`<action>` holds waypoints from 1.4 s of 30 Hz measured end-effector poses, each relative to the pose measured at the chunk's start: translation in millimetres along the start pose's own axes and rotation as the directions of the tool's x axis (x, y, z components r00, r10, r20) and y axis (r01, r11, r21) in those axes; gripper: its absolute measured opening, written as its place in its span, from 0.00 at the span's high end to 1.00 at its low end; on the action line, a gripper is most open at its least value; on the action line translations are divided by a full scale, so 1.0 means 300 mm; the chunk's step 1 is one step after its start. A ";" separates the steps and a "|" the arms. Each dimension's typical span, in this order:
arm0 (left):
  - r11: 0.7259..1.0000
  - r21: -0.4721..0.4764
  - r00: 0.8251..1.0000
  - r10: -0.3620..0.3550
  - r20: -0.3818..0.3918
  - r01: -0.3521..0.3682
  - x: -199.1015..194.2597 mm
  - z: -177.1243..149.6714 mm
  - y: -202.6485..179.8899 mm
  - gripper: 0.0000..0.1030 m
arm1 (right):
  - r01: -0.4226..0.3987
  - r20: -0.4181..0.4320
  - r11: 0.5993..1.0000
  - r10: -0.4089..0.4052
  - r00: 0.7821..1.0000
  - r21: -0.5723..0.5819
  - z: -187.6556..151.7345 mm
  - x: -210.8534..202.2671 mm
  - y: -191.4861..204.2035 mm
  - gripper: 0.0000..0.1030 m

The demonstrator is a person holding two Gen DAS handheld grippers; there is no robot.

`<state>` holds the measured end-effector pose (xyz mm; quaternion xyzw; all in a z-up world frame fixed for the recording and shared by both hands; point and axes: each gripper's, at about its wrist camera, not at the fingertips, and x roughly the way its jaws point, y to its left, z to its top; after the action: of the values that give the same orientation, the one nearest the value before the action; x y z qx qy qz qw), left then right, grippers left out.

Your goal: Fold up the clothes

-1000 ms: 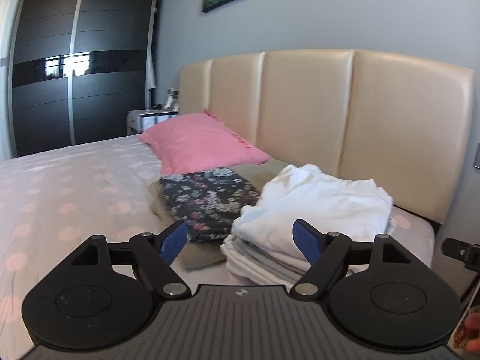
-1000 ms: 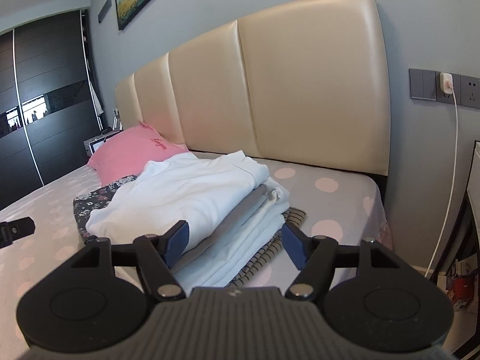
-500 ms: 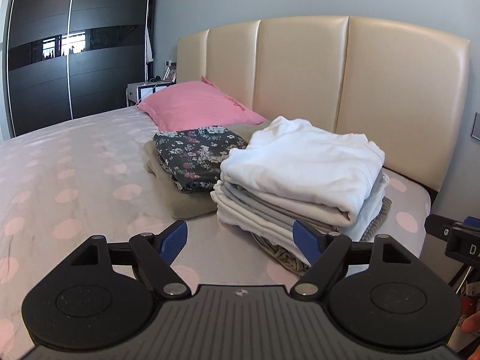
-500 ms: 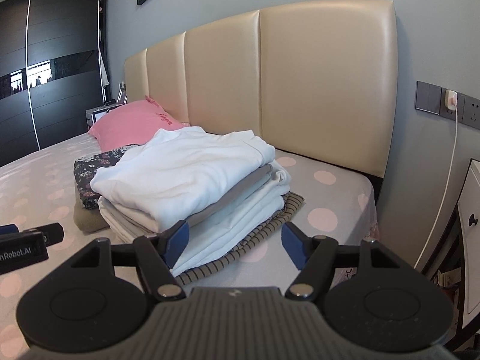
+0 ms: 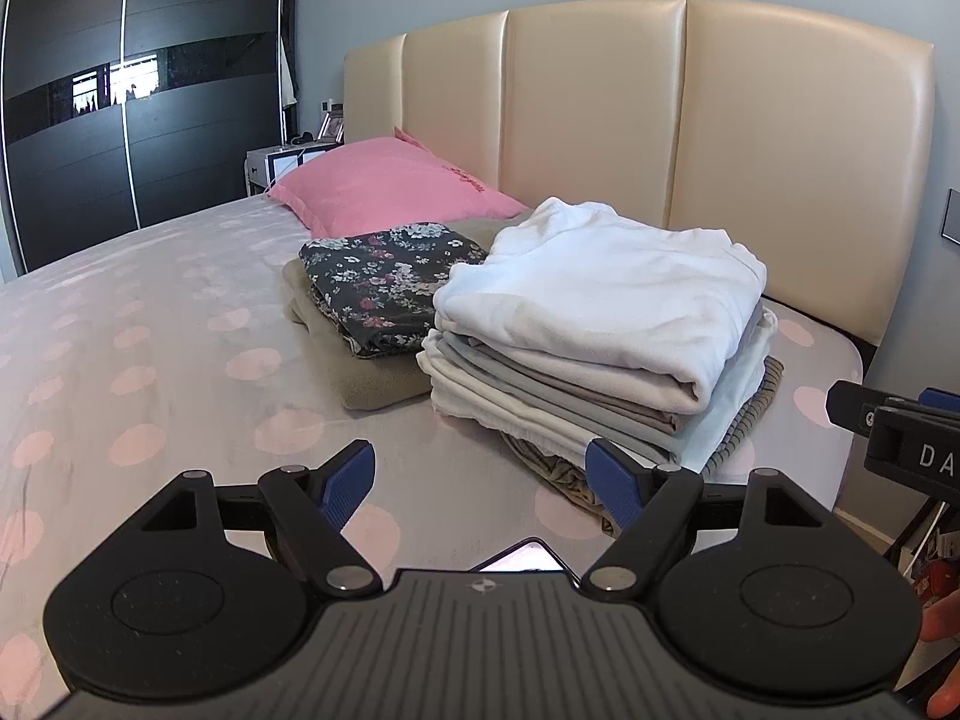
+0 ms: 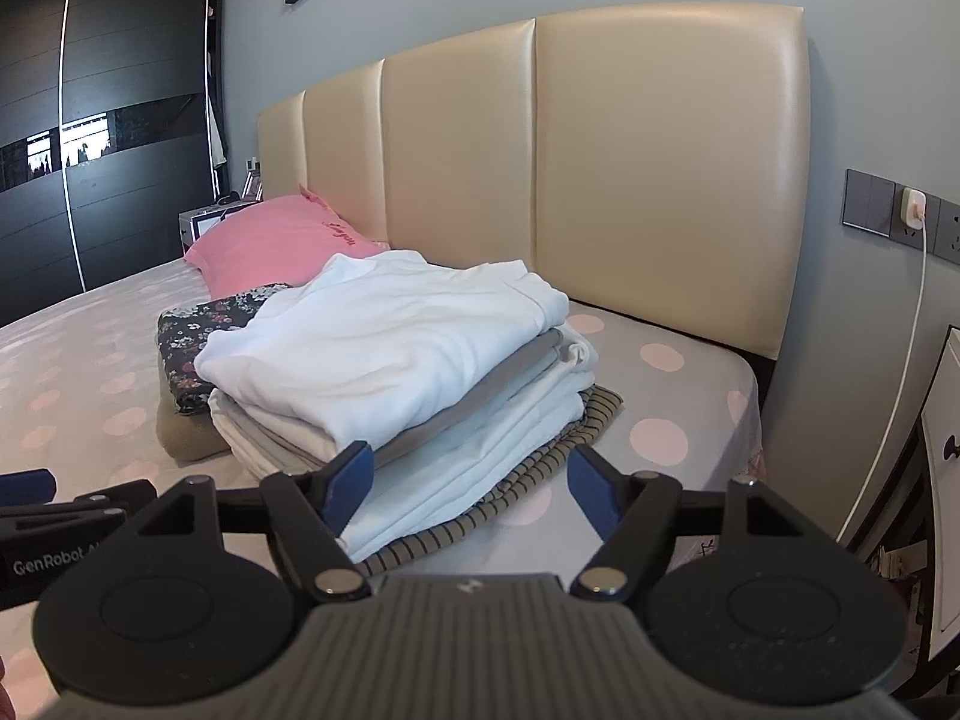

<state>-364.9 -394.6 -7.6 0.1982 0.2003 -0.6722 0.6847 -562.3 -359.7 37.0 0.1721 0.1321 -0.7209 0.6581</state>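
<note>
Left wrist view: the left tool (image 5: 483, 483) hangs over the bed (image 5: 150, 330) with its blue pads wide apart and nothing between them. Ahead, a stack of folded clothes (image 5: 594, 354) sits near the head corner of the bed, close to the headboard (image 5: 660, 108); a white top (image 5: 606, 294) lies uppermost, grey and cream layers sit under it, and a striped piece (image 5: 750, 414) pokes out at the bottom, mostly covered. Just beside it, touching, is a flowered cloth (image 5: 390, 282) on an olive garment (image 5: 372, 372), only the olive edges showing. A pink pillow (image 5: 390, 186) lies behind them against the headboard. At the right edge the right tool (image 5: 900, 426) cuts in, lettering chopped off, and a bit of a hand (image 5: 945, 660) peeks in at the corner. Something pale and glossy shows just over the tool's body, too hidden to name.

Right wrist view: the right tool (image 6: 471, 483) is spread wide too, empty, its left pad in front of the stack (image 6: 408, 384). The striped piece (image 6: 528, 468) reaches toward the bed's side edge. The flowered cloth (image 6: 198, 324) is half hidden behind the white top (image 6: 384, 336). The left tool (image 6: 66, 516) shows at the left edge, partly cut off. A white cable (image 6: 900, 360) drops from a wall socket (image 6: 912, 210).
</note>
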 end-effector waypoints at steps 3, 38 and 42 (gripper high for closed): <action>1.000 0.002 1.000 0.003 -0.003 -0.003 0.002 0.000 -0.002 0.25 | -0.001 -0.004 1.000 0.001 1.000 0.000 0.001 0.001 0.000 0.28; 0.999 0.034 1.000 0.007 -0.014 -0.007 0.005 -0.011 -0.025 0.25 | -0.015 -0.027 1.000 0.015 1.000 0.024 -0.001 0.002 -0.012 0.28; 0.999 0.036 1.000 0.007 -0.017 -0.006 0.006 -0.013 -0.023 0.25 | -0.020 -0.031 1.000 0.021 0.999 0.024 -0.002 0.001 -0.011 0.28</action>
<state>-371.7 -394.2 -11.9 0.2166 0.1935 -0.6717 0.6816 -565.7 -359.5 36.3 0.1927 0.1321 -0.7128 0.6613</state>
